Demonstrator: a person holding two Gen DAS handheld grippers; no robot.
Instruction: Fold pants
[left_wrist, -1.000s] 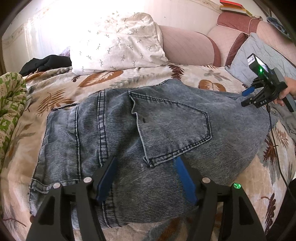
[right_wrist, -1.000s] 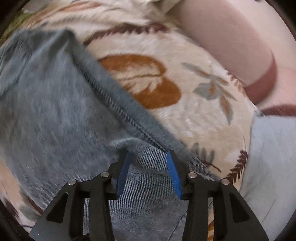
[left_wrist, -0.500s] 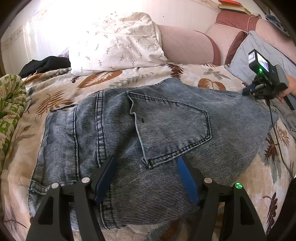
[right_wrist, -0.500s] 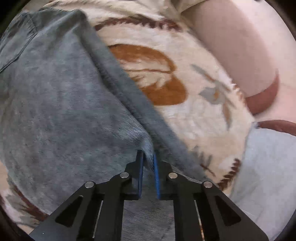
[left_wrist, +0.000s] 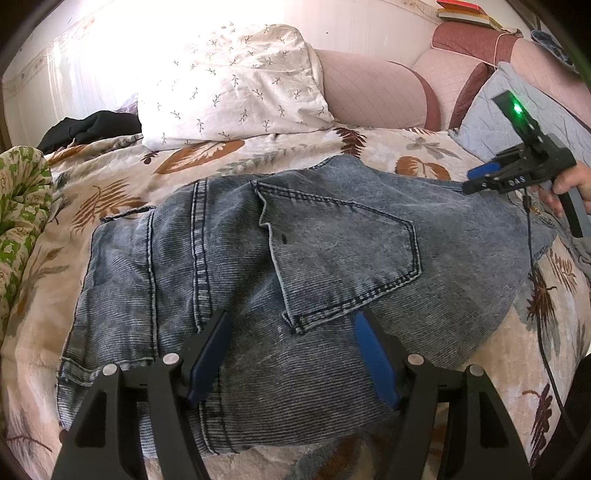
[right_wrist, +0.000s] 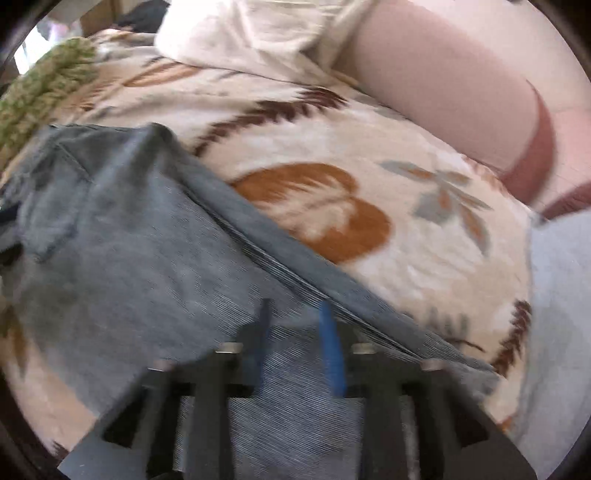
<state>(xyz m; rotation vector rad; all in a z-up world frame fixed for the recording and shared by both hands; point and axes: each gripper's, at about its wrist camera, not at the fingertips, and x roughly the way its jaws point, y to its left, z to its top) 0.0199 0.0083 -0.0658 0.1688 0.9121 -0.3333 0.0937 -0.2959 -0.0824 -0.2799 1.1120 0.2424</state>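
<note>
Left gripper tilted down over jeans, jaws wide open, right gripper jaws just reopened, gripping nothing

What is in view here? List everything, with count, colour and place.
jeans: one, faded blue, spread flat on the blanket.
blanket: one, cream with brown leaves, covering the bed.
pillow: one, white, sprigged, behind the jeans.
headboard cushions: pink, at the back.
quilt: one, green patterned, far left.
dark clothing: one heap, black, beside the pillow.
books: a few, top right.
left gripper: black, blue pads, open above the jeans.
right gripper: jaws just opening, over the jeans' edge.
</note>
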